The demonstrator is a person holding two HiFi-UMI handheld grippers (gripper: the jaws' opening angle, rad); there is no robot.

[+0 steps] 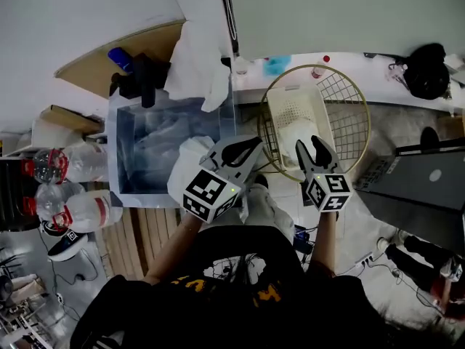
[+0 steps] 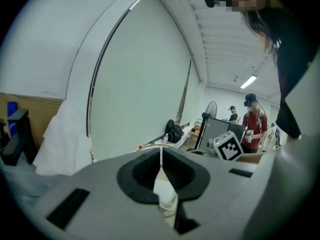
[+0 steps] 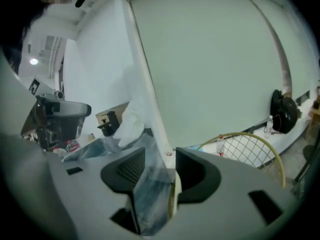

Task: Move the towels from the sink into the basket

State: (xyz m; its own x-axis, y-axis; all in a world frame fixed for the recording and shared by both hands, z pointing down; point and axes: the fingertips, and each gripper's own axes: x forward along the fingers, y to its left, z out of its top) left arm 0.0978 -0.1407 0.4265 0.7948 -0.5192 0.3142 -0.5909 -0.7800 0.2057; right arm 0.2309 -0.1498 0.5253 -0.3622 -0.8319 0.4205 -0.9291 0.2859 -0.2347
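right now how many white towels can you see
3. One towel hangs over the sink's back edge, a second towel looks bunched at its front right corner, and a third towel lies in the basket. More may be hidden inside the sink.

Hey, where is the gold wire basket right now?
In the head view the gold wire basket sits right of centre, immediately right of the sink, with the right gripper over its near side.

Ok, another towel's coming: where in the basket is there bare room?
The basket has bare mesh in its right half, between the cream inner bin and the gold rim. Its left is crowded: bin, white towel, right gripper above.
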